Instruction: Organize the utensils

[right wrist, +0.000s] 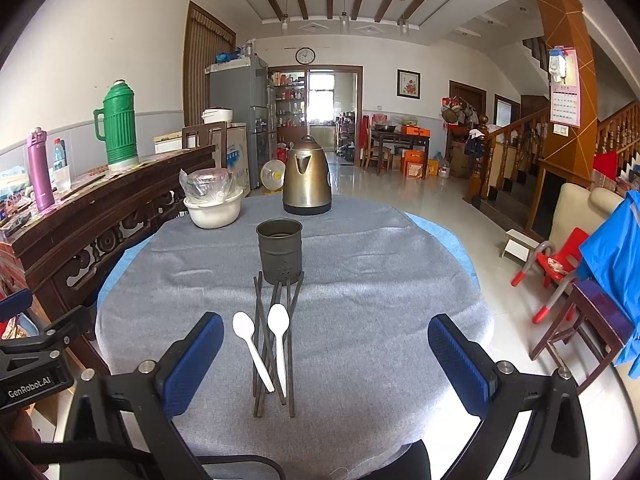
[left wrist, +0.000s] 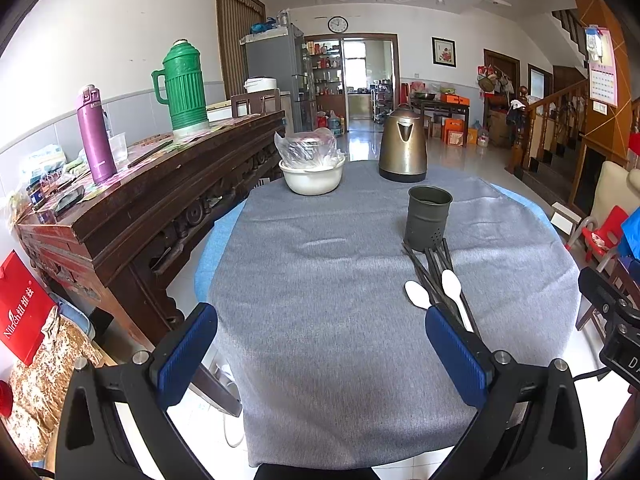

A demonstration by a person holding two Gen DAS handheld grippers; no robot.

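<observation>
both tools hang spread and empty over the tabletop (right wrist: 360, 280). in the right view the chopsticks (right wrist: 259, 344) and two spoons (right wrist: 278, 322) lie centre-low, just left of the right tool (right wrist: 326, 344), long axes running away toward the holder (right wrist: 279, 250). the right tool seems nearer; the left tool (left wrist: 320, 344) sees them at lower right.

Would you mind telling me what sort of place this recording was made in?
Most likely a lived-in family home's dining area: a round table under a grey cloth, a grey fridge beside the kitchen doorway, and a wooden staircase on the right.
</observation>
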